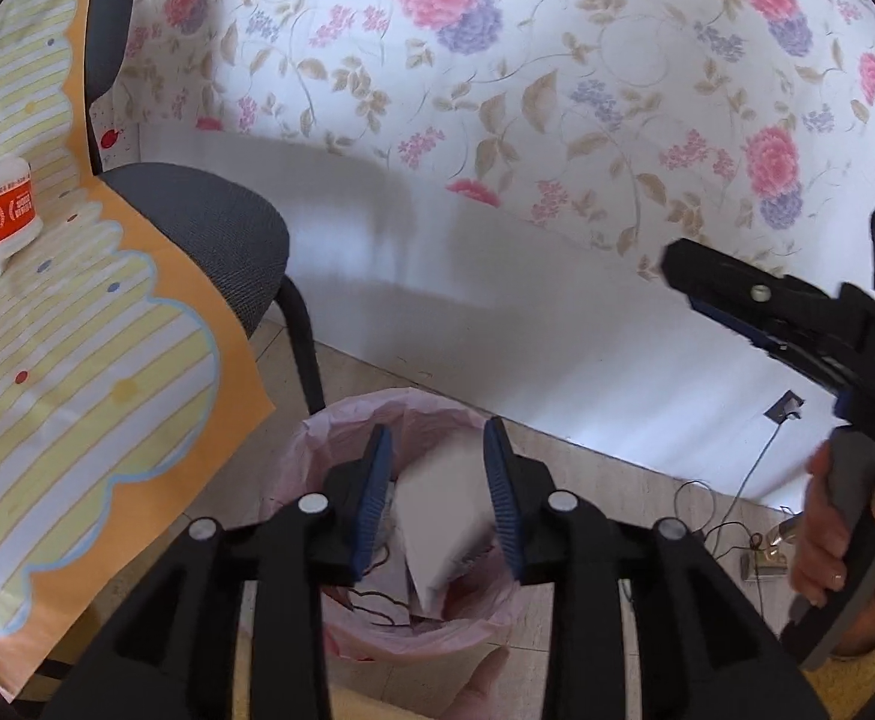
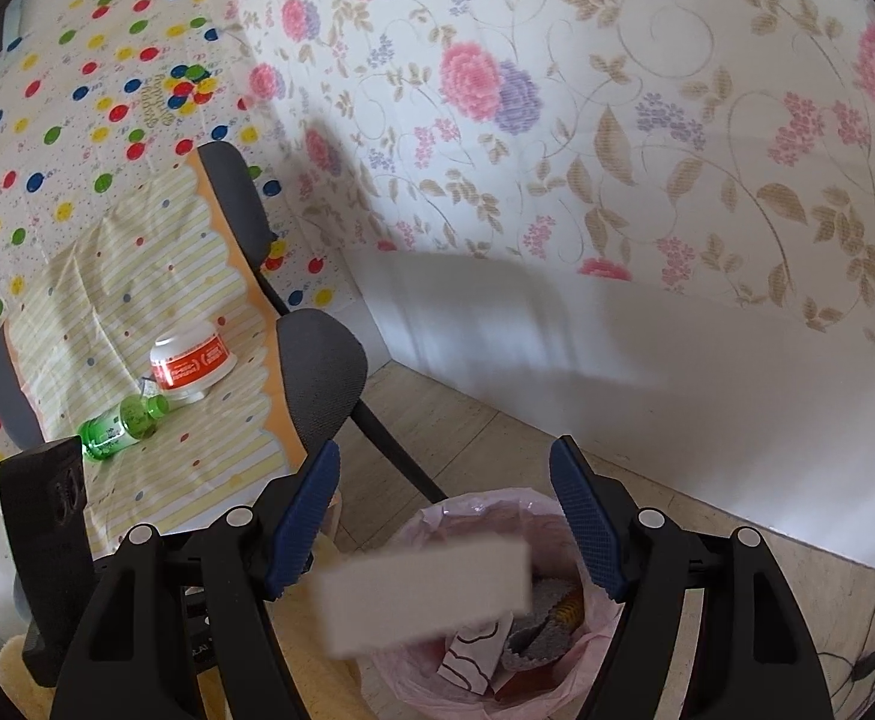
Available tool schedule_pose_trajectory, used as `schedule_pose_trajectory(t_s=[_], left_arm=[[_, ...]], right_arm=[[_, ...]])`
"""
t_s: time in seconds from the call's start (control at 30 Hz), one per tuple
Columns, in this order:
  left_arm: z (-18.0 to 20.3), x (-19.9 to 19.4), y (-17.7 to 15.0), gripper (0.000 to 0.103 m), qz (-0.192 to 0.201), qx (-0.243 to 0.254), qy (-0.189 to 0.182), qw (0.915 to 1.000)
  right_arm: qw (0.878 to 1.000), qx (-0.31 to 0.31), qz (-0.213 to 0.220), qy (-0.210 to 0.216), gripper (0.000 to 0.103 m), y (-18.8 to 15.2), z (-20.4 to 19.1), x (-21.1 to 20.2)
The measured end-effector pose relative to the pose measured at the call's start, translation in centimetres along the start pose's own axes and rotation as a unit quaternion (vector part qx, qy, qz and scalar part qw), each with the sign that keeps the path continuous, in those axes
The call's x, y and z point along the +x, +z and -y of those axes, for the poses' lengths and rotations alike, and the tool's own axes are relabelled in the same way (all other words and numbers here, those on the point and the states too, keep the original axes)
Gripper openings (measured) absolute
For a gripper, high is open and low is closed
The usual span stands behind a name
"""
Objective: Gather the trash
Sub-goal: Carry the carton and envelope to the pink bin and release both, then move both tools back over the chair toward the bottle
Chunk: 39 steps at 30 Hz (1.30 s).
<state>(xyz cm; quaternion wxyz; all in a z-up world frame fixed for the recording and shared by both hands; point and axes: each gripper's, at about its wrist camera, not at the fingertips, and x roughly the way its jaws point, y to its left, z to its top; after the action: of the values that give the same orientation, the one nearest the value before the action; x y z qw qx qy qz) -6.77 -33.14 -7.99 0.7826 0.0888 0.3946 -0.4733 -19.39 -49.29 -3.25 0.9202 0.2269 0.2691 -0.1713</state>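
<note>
A trash bin with a pink liner [image 1: 419,624] stands on the floor; it also shows in the right wrist view [image 2: 473,678]. My left gripper [image 1: 437,480] is open above it, and a white piece of paper [image 1: 443,516] is blurred between and below its fingers, over the bin. The same white piece [image 2: 425,588] appears blurred in mid-air over the bin in the right wrist view. My right gripper [image 2: 446,516] is open and empty above the bin. On the striped cloth [image 2: 137,300] lie a white cup with an orange label [image 2: 194,363] and a green bottle [image 2: 122,426].
A grey chair [image 1: 209,228] stands by the cloth-covered table, close to the bin. The flowered wall [image 1: 497,90] is behind. Cables and a floor socket [image 1: 761,540] lie on the floor to the right. The bin holds several scraps [image 2: 533,630].
</note>
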Motion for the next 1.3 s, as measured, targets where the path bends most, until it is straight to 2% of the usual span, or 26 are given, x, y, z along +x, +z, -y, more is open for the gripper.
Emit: schedule_pose_trajectory(t_s=[0.1, 0.27, 0.37, 0.5, 0.7, 0.83, 0.97, 1.03, 1.17, 1.23, 1.3], left_arm=[[-0.9, -0.6, -0.3, 0.03, 0.005, -0.004, 0.021, 0.9998], [-3.6, -3.6, -1.6, 0.03, 0.024, -0.019, 0.076, 0.9967], [-5.4, -5.5, -2.2, 0.03, 0.03, -0.031, 0.105, 0.9935], [-7.4, -8.4, -2.7, 0.03, 0.049, -0.049, 0.125, 0.9897], [-11.3, -14.2, -3.6, 0.03, 0.084, -0.081, 0.173, 0.9779], [-14.6, -17.9, -4.5, 0.032, 0.102, -0.115, 0.224, 0.9624], [-18.0, -20.7, -5.0, 0.033, 0.113, -0.156, 0.269, 0.9437], [-19.8, -21.7, -5.1, 0.038, 0.117, -0.172, 0.293, 0.9332], [-22.4, -22.8, -5.4, 0.046, 0.121, -0.192, 0.323, 0.919], [-23.5, -23.0, -5.5, 0.048, 0.12, -0.199, 0.335, 0.9132], [-24.7, -23.1, -5.4, 0.05, 0.117, -0.203, 0.36, 0.903]], right_arm=[[1.0, -0.003, -0.003, 0.0, 0.074, 0.0, -0.2, 0.4], [1.0, -0.009, -0.001, 0.011, 0.073, 0.1, -1.6, 0.8], [0.999, -0.02, -0.005, 0.03, 0.074, 0.2, -3.6, 1.1], [0.998, -0.047, -0.005, 0.051, 0.073, 0.3, -6.5, 1.2], [0.993, -0.081, -0.007, 0.085, 0.073, 0.9, -11.4, 2.0], [0.986, -0.121, -0.015, 0.112, 0.073, 1.4, -15.6, 3.3], [0.979, -0.153, -0.023, 0.13, 0.073, 2.1, -19.5, 5.1], [0.975, -0.169, -0.027, 0.14, 0.073, 2.5, -21.8, 6.5], [0.968, -0.19, -0.036, 0.162, 0.073, 3.3, -26.0, 9.6], [0.965, -0.195, -0.043, 0.168, 0.073, 3.6, -27.5, 11.2], [0.962, -0.198, -0.056, 0.181, 0.073, 3.8, -29.3, 13.2]])
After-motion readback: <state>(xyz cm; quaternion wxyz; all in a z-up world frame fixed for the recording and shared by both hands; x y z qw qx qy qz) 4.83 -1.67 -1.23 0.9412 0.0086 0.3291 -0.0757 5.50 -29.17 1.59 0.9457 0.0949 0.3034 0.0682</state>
